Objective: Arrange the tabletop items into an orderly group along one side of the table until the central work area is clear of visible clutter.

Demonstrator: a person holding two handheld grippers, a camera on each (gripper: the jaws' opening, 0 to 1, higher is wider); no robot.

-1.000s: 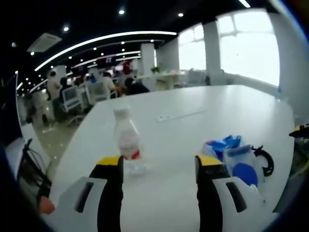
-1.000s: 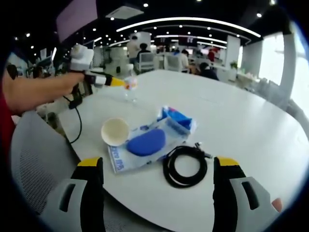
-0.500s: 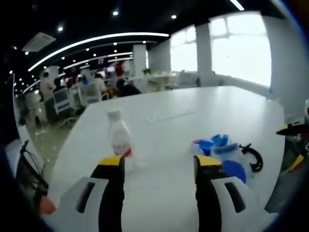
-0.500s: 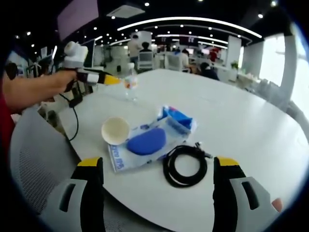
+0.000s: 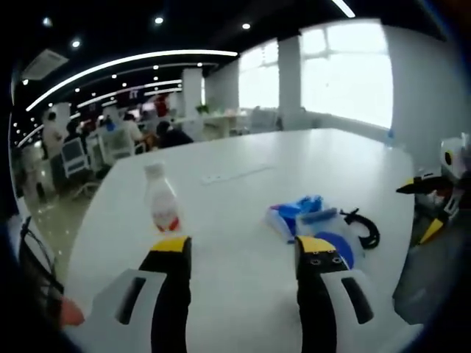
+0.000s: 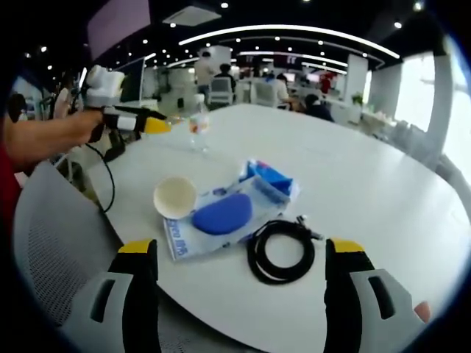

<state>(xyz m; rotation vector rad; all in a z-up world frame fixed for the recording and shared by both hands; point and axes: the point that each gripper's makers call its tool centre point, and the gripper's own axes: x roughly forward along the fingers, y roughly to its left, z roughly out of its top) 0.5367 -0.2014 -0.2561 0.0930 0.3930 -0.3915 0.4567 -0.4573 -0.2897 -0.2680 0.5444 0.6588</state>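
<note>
A clear water bottle (image 5: pixel 160 208) with a red label stands upright on the white table (image 5: pixel 243 154). My left gripper (image 5: pixel 243 248) is open and empty, a short way back from the bottle and to its right. The same bottle (image 6: pixel 198 123) shows far off, with the left gripper (image 6: pixel 140 123) just left of it and apart from it. Ahead of my open, empty right gripper (image 6: pixel 241 254) lie a white paper cup (image 6: pixel 175 197), a blue pad (image 6: pixel 223 215) on a plastic packet, a blue packet (image 6: pixel 270 177) and a coiled black cable (image 6: pixel 283 250).
A white power strip (image 5: pixel 228 175) lies flat toward the table's far side. The right gripper (image 5: pixel 434 193) pokes in at the table's right edge. A grey mesh chair (image 6: pixel 51 243) stands at the table's near edge. A person's arm (image 6: pixel 44 136) holds the left gripper. People sit at desks beyond.
The left gripper has drawn back from the bottle, which still stands in place. The right gripper has held still.
</note>
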